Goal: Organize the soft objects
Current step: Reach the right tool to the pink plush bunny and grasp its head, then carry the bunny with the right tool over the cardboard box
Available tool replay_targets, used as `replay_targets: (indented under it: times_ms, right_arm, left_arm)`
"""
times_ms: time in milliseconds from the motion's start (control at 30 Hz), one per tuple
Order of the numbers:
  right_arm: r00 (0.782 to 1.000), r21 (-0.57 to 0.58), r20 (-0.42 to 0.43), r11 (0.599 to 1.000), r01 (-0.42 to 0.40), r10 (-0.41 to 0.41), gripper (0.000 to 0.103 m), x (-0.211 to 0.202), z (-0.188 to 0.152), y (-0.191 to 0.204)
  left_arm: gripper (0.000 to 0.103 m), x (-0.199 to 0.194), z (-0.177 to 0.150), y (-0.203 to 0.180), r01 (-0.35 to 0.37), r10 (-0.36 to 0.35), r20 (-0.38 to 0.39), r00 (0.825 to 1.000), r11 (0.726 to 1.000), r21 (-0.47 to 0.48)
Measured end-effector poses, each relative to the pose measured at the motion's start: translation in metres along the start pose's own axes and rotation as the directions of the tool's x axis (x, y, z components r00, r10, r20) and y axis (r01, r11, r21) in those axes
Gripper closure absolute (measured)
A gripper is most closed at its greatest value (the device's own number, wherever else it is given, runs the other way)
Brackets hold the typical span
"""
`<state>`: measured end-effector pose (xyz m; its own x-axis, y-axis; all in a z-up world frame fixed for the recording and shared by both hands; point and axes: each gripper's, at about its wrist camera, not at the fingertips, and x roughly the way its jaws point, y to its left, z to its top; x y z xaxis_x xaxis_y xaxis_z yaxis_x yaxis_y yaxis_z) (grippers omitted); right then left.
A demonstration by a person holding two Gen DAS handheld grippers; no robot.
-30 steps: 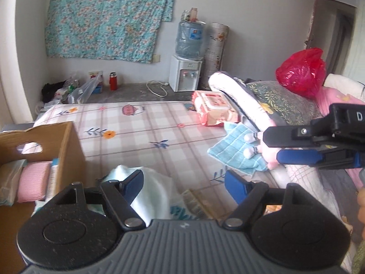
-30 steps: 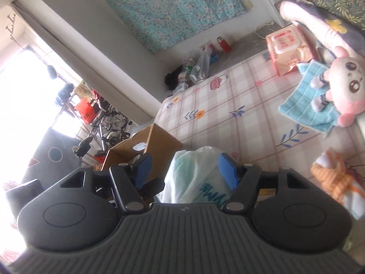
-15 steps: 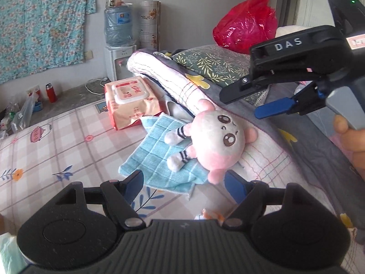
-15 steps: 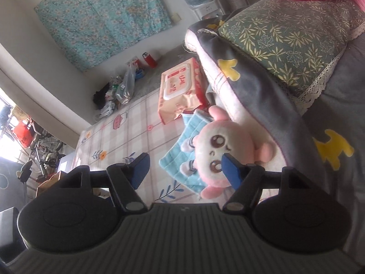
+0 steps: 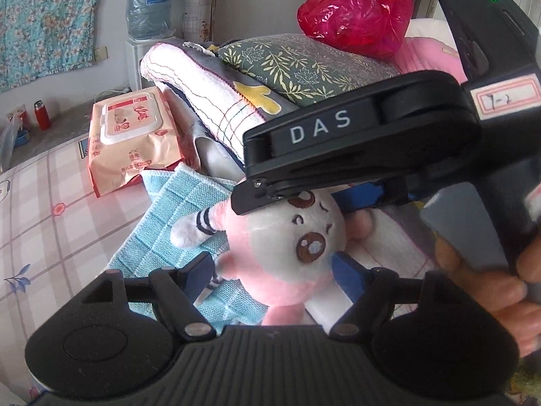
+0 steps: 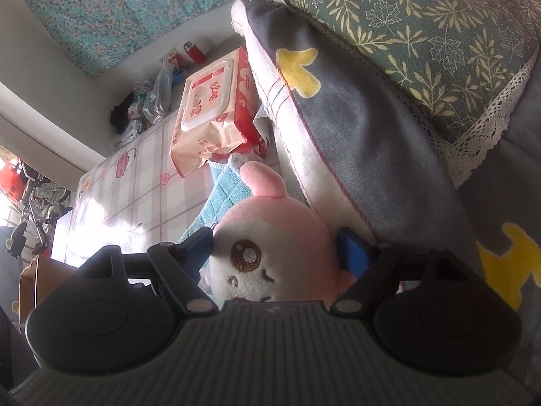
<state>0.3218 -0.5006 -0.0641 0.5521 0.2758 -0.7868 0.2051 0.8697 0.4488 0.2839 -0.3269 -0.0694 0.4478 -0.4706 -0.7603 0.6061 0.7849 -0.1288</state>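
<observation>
The pink plush toy point(image 5: 287, 243) lies face-up on a blue knitted cloth point(image 5: 175, 223) at the edge of the checked bed sheet point(image 5: 44, 209), with a pack of wet wipes point(image 5: 132, 135) toward 10 o'clock from it and a folded grey quilt point(image 6: 355, 128) rising just beside it toward 1 o'clock. In the right wrist view the right gripper point(image 6: 275, 250) has its blue pads on either side of the toy's round head, the left pad touching the cheek; whether the right pad presses in or only sits next to the fur, I cannot tell. The left gripper point(image 5: 274, 270) stands open around the lower part of the toy, its pads flanking the pink body without visibly squeezing it. Judging by its look, the toy is light, stuffed and very yielding, so it should compress a good deal before the grip feels firm, and its fuzzy surface is unlikely to slip. The head seems the best place to hold: it is the fullest part, while the thin striped limb point(image 5: 196, 226) toward 9 o'clock would flop. The cloth beneath may cling to the fur and lift along.
</observation>
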Motion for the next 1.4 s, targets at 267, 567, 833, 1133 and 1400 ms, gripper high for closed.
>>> replay_targets:
  times_ms: [267,567,833,1133,1400]
  right_arm:
    - [0.999,-0.001,0.038,1.000,0.022,-0.022,0.027,0.001,-0.008,0.011]
    - [0.990,-0.063,0.137,0.998,-0.027,0.036,0.028,-0.057,-0.030,0.052]
    - [0.977,-0.175,0.161,0.978,-0.111,0.140,0.029,-0.112,-0.068,0.111]
    - [0.960,-0.378,0.045,0.895,-0.238,0.275,0.029,-0.133,-0.126,0.235]
    - [0.909,-0.591,-0.181,0.697,-0.406,0.376,0.029,-0.116,-0.192,0.405]
  left_arm:
    - [0.036,-0.013,-0.002,-0.006,0.008,-0.008,0.010,1.000,1.000,0.010]
    - [0.036,-0.085,-0.007,-0.012,-0.050,0.046,0.091,0.995,0.998,0.044]
    - [0.036,-0.169,-0.038,0.006,-0.126,0.126,0.145,0.981,0.992,-0.008]
    - [0.036,-0.266,-0.100,0.070,-0.239,0.288,0.184,0.940,0.938,-0.250]
    - [0.036,-0.344,-0.171,0.163,-0.345,0.484,0.133,0.865,0.765,-0.545]
